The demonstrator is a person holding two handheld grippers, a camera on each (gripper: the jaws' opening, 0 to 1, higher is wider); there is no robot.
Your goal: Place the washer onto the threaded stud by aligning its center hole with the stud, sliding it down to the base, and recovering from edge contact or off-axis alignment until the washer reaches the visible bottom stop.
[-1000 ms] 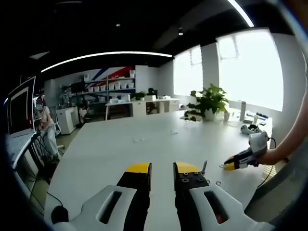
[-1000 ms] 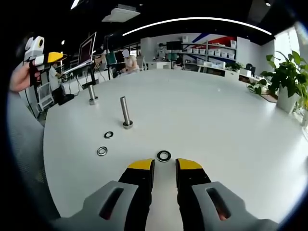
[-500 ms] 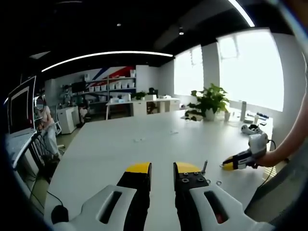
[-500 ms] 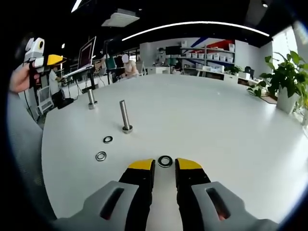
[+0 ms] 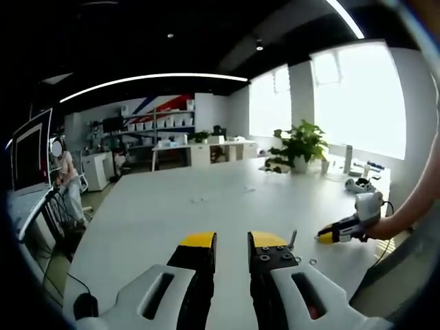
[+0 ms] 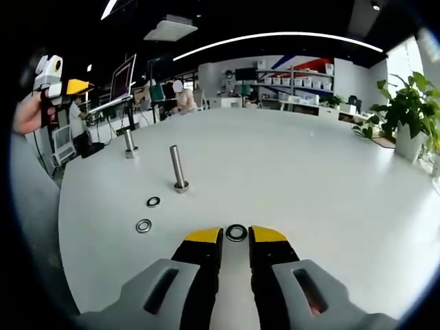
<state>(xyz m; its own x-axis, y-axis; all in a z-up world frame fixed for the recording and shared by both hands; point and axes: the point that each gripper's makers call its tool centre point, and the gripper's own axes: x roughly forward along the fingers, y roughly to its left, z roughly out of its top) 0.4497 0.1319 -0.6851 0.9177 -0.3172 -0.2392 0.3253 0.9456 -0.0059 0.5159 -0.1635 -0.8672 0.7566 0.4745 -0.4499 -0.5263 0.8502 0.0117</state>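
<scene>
In the right gripper view a black-rimmed washer (image 6: 236, 232) lies flat on the white table (image 6: 323, 179), just at my right gripper (image 6: 236, 237), between its yellow tips. The jaws stand a narrow gap apart and open. An upright metal stud (image 6: 179, 167) stands farther off, to the left. Two more washers (image 6: 153, 202) (image 6: 144, 225) lie left of the jaws. My left gripper (image 5: 232, 240) hovers over the table, a small gap between its jaws and nothing in it. Off to its right are the right gripper (image 5: 340, 232), held by a hand, and the stud (image 5: 293, 238).
A second stud (image 6: 128, 143) stands near the table's left edge. The left gripper (image 6: 65, 88), in a hand, shows at the upper left. A potted plant (image 6: 412, 117) stands at the far right. A loose washer (image 5: 313, 262) lies near the table edge. A monitor (image 5: 27, 155) stands at the left.
My right gripper has crept forward, so the washer that lay ahead of the tips now sits between them. The left gripper view has barely shifted.
</scene>
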